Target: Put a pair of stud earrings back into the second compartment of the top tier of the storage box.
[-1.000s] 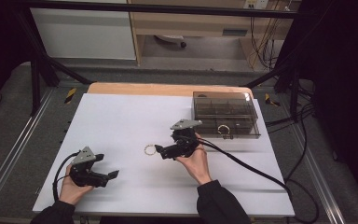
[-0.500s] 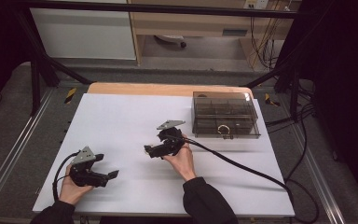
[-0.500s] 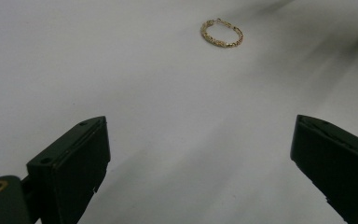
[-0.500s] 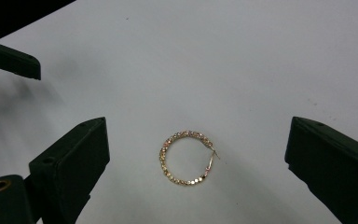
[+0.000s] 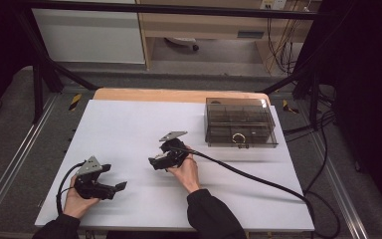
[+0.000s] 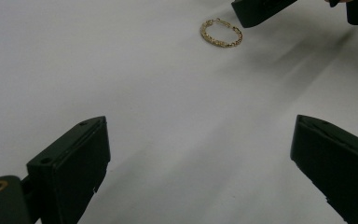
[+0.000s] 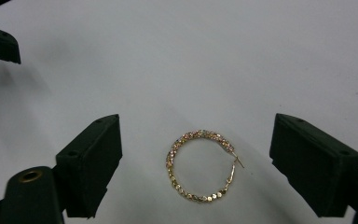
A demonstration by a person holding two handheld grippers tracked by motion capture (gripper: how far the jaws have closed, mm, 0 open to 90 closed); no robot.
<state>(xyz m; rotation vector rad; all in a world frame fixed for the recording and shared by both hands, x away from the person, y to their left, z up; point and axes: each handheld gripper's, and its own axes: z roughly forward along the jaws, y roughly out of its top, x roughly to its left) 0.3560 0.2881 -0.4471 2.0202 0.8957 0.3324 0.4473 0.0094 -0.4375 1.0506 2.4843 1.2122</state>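
Note:
A gold hoop earring (image 7: 200, 165) lies flat on the white table top (image 5: 129, 124). In the right gripper view my right gripper (image 7: 195, 122) straddles it, one black jaw on each side. The jaws have just been closing, but the pads stand clear of the hoop. From above, the right gripper (image 5: 155, 163) is low at the table's middle and covers the earring. My left gripper (image 5: 115, 177) rests open at the front left with nothing between its fingers. The left gripper view (image 6: 200, 126) has the earring (image 6: 221, 32) farther off, beside the other gripper's jaw tips.
A dark see-through compartment box (image 5: 238, 122) stands at the back right with a gold hoop (image 5: 238, 138) inside near its front wall. A thick black cable (image 5: 258, 180) trails from the right gripper across the table's right side. A bare wooden edge (image 5: 179, 94) runs along the back.
The right hand has moved left and down, so its gripper now sits over the earring that lay just left of it. The left gripper has stayed in place.

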